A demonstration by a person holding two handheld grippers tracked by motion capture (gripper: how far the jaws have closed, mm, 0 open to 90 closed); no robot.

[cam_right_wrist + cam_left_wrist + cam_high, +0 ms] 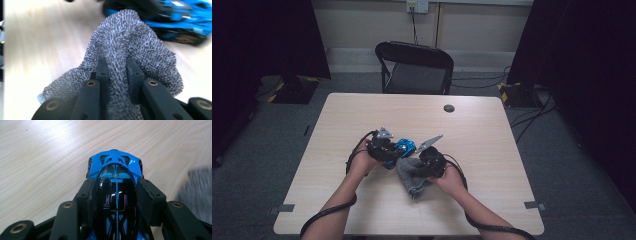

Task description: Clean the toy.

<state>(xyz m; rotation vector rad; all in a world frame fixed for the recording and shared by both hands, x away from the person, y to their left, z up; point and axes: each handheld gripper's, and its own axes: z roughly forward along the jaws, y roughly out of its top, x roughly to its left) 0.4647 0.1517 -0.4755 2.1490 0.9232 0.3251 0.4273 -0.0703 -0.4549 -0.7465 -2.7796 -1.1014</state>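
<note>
A blue and black toy car (115, 177) sits between the jaws of my left gripper (115, 192), which is shut on its sides just above the table. In the high view the toy car (404, 146) shows at the table's middle, with the left gripper (393, 150) on its left end. My right gripper (117, 68) is shut on a bunched grey fluffy cloth (125, 42) that hangs in front of it. In the high view the cloth (411, 172) lies just right of the car, under the right gripper (424, 167).
The pale wooden table (362, 110) has a dark round cable hole (449, 108) near its far edge. A black folding chair (414, 67) stands behind the table. Cables trail from both grippers along the person's forearms.
</note>
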